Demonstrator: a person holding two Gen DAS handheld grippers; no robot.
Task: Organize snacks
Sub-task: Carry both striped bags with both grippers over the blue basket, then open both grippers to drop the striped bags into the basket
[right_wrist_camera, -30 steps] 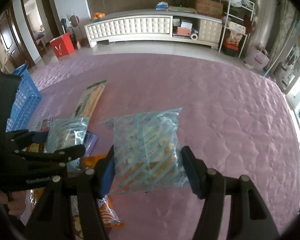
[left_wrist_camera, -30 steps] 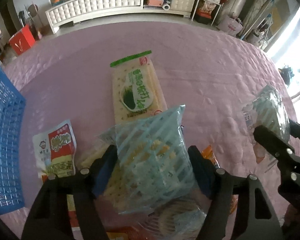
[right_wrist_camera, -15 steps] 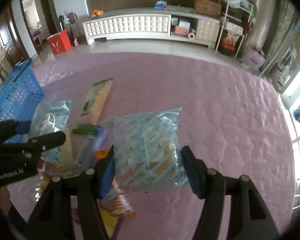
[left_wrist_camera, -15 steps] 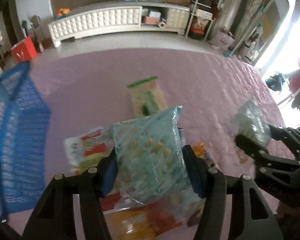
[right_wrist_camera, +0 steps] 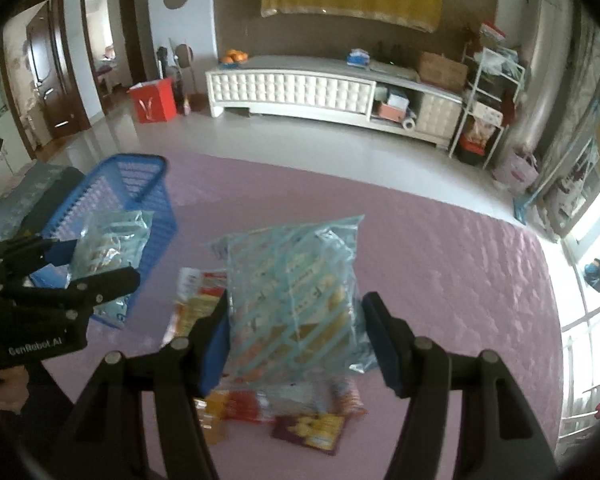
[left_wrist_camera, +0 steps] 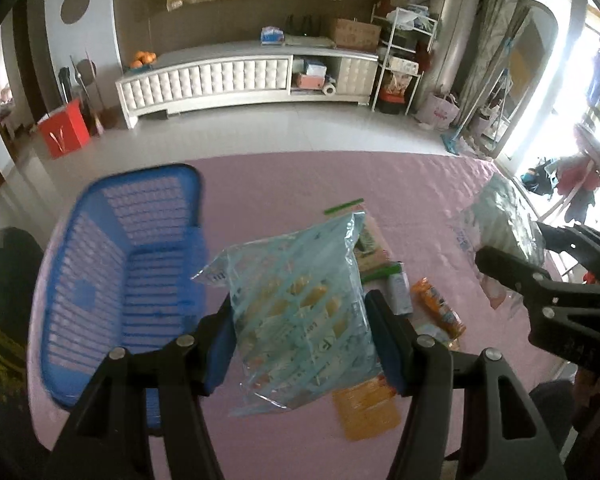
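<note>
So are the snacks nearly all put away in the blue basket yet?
Not yet. The blue basket looks bare inside, so nothing seems put away. In hand: the left gripper is clamped on a striped bag beside the basket, and the right gripper is clamped on another striped bag. Left to do: several packets, like the orange one and the purple one, lie on the pink cloth.

Blue basket (left_wrist_camera: 112, 280), pale-blue striped snack bags (left_wrist_camera: 300, 312), pink quilted cloth (left_wrist_camera: 420, 184).
</note>
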